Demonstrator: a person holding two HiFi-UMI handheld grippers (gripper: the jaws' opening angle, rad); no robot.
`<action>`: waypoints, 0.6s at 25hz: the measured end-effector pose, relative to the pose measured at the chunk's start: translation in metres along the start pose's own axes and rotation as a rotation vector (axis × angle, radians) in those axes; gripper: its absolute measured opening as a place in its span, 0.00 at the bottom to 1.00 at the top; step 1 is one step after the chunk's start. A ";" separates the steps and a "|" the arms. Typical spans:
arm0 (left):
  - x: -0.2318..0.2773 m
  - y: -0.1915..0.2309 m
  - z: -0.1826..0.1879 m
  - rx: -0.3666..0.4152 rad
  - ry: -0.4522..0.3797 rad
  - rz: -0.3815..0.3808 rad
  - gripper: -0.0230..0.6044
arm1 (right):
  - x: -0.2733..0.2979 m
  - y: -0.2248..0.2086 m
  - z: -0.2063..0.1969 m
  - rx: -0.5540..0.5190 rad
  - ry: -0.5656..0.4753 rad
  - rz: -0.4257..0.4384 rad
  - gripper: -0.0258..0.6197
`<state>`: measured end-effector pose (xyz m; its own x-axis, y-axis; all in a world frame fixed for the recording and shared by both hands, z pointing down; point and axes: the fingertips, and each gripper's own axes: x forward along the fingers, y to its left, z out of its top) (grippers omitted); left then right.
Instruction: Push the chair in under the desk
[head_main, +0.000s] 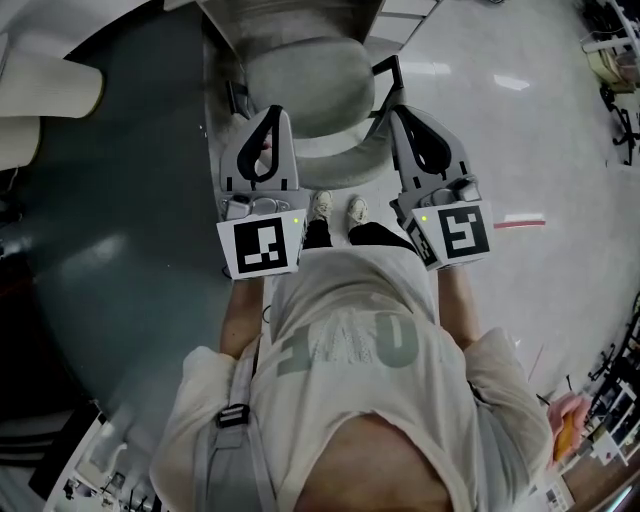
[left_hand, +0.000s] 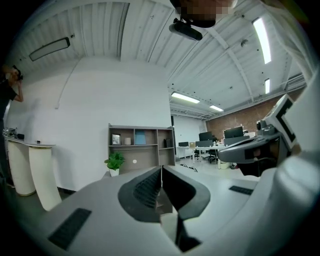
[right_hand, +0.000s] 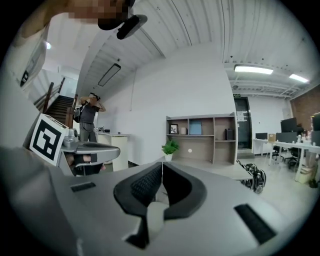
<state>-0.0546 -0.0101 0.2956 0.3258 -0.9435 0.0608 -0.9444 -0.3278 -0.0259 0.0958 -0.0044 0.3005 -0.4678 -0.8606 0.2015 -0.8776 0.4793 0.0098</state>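
Nearest, a pale shirt, hiding everything below down to two shoes. Just short of the chair, left gripper and right gripper, each clamped tight on nothing, tips over the backrest; hard to tell whether touching it. Chair base hidden beneath the seat. Beyond the chair, worktop, cut off at the top edge; unclear how far over the seat.

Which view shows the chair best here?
The head view: the chair shows from above, grey seat and black armrest. Neither gripper view shows it; both look level across the room toward a shelf unit.
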 end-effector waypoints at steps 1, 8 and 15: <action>0.001 0.000 -0.002 -0.007 0.011 0.011 0.06 | 0.002 0.000 0.003 -0.004 -0.030 0.026 0.07; 0.004 -0.014 -0.018 -0.031 0.052 -0.081 0.07 | 0.011 0.022 -0.009 -0.034 -0.033 0.273 0.17; -0.001 -0.070 -0.086 0.243 0.287 -0.451 0.43 | 0.014 0.062 -0.064 -0.172 0.135 0.549 0.47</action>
<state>0.0074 0.0181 0.3829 0.6359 -0.6686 0.3855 -0.6672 -0.7273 -0.1609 0.0418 0.0240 0.3665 -0.8213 -0.4543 0.3451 -0.4756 0.8793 0.0254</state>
